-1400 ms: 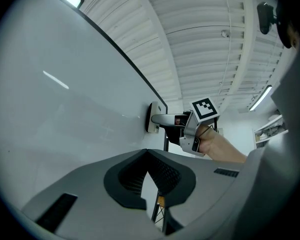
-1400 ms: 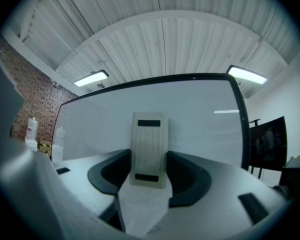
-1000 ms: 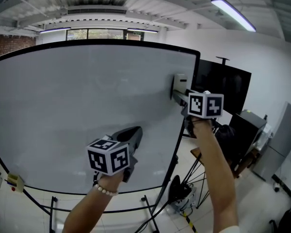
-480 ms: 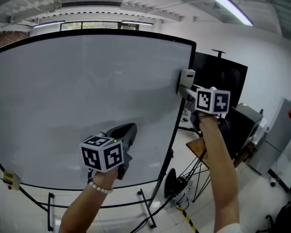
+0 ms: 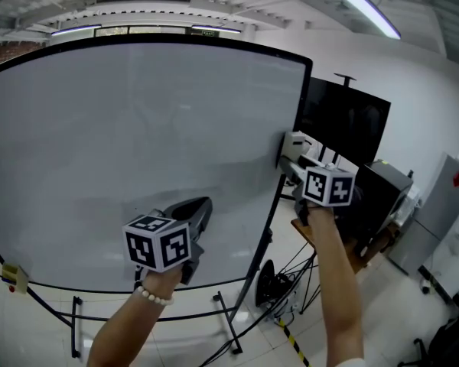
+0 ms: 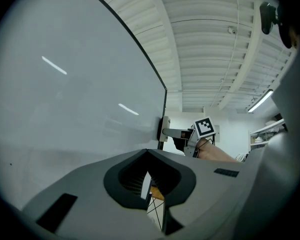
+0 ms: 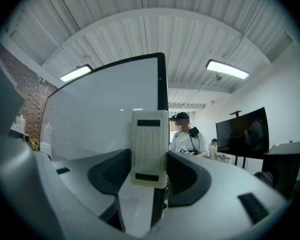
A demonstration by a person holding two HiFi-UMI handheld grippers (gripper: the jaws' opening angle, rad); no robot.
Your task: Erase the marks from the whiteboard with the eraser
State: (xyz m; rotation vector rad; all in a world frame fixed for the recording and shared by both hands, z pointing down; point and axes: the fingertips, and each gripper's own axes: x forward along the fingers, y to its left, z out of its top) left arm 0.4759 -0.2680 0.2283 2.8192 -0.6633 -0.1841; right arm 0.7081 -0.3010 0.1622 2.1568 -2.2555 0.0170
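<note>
The right gripper's (image 5: 288,163) 2 jaws are clamped on the white eraser (image 7: 149,149), which lies against the whiteboard (image 5: 138,128) at its right edge, about mid-height. The left gripper's (image 6: 146,150) 2 jaws are closed together on nothing, near the board's lower middle, well left of the eraser. A dark screen (image 5: 344,132) stands right of the board.

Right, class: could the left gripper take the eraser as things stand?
Probably not: the right gripper clamps the eraser at the whiteboard's right edge, and the left gripper's jaws are shut.
</note>
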